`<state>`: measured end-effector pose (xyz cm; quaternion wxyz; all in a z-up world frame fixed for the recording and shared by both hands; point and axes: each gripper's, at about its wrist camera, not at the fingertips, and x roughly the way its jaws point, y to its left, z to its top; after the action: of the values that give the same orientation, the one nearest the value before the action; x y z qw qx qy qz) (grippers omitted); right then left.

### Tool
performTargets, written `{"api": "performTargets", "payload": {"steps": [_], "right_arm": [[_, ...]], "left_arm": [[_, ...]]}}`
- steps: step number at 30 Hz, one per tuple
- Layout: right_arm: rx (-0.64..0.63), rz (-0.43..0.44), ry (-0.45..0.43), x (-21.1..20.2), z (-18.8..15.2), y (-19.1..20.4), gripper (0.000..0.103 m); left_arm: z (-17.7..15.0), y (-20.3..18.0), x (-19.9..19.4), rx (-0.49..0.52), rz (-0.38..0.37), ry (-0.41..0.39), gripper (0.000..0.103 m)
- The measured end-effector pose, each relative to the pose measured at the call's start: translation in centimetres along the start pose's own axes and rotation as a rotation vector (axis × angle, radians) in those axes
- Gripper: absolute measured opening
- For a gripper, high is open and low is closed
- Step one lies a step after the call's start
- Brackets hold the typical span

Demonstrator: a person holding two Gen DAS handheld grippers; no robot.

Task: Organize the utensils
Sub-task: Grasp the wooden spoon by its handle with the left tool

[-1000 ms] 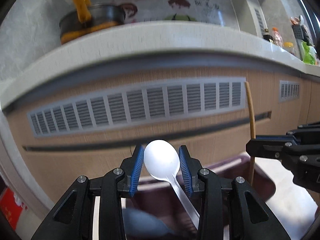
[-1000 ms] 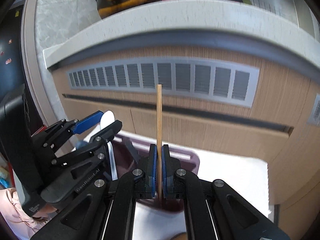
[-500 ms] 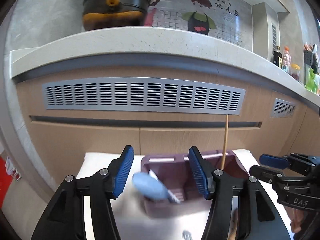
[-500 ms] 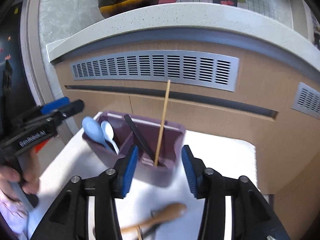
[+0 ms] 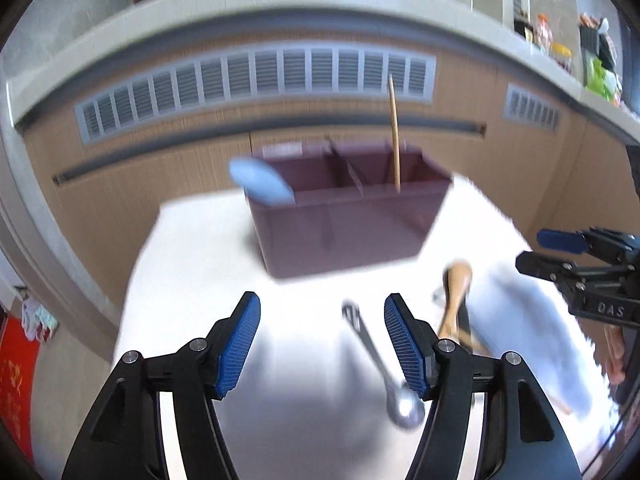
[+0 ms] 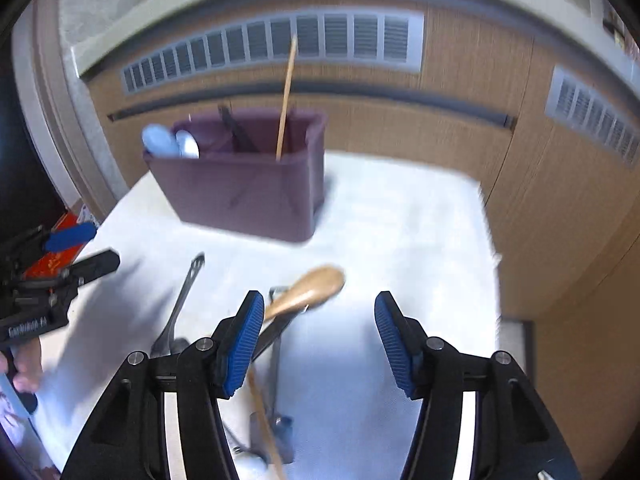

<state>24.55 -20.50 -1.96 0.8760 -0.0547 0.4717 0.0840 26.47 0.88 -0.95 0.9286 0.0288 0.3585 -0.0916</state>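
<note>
At far left, the purple caddy (image 5: 348, 224) stands on the white surface (image 5: 192, 264) with a blue spoon (image 5: 262, 184) in its left compartment and a wooden chopstick (image 5: 394, 132) upright in its right, evidently sorted by type. Nearer, the left gripper (image 5: 320, 344), its jaws just opened and empty, hangs above a metal spoon (image 5: 380, 360). At right, the right gripper (image 6: 318, 340), likewise just opened and empty, is over the wooden spoon (image 6: 308, 292) and remaining loose utensils, probably next.

Wooden spoon (image 6: 316, 286); shiny metal spoon (image 5: 390, 376)
</note>
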Motion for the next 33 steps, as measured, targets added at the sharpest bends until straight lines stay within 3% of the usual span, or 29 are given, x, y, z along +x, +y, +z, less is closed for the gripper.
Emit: {"api": "performTargets", "payload": {"steps": [6, 8, 11, 16, 20, 25, 28, 29, 30, 33], "right_arm": [[0.119, 0.021, 0.111, 3.2, -1.4, -0.6, 0.055], [0.093, 0.028, 0.108, 2.5, -2.3, -0.7, 0.055], [0.028, -0.045, 0.078, 0.8, -3.8, -1.0, 0.055], [-0.001, -0.092, 0.065, -1.4, -5.8, -2.6, 0.055], [0.02, -0.072, 0.063, -2.6, -7.1, -4.1, 0.055], [0.01, -0.049, 0.045, -2.9, -7.7, -4.3, 0.055], [0.011, -0.026, 0.045, -2.6, -7.6, -4.2, 0.055], [0.012, -0.02, 0.045, -2.5, -7.5, -4.1, 0.055], [0.011, -0.014, 0.044, -2.5, -7.4, -4.0, 0.055], [0.004, 0.008, 0.032, -2.8, -7.3, -3.6, 0.059]], "left_arm": [[-2.7, -0.2, 1.0, -0.003, -0.02, 0.081, 0.065], [-2.7, -1.1, 1.3, 0.026, -0.075, 0.083, 0.065], [-1.3, -3.2, 2.5, 0.106, -0.182, 0.103, 0.065], [2.1, -7.8, 6.9, 0.193, -0.336, 0.21, 0.064], [3.2, -11.1, 10.5, 0.261, -0.31, 0.289, 0.058], [3.8, -12.8, 14.0, 0.242, -0.278, 0.376, 0.057], [4.1, -13.5, 14.6, 0.245, -0.258, 0.371, 0.05], [4.1, -13.7, 14.6, 0.257, -0.245, 0.361, 0.038], [4.0, -13.7, 14.5, 0.261, -0.246, 0.357, 0.034], [3.6, -12.7, 13.3, 0.241, -0.268, 0.338, 0.034]]}}
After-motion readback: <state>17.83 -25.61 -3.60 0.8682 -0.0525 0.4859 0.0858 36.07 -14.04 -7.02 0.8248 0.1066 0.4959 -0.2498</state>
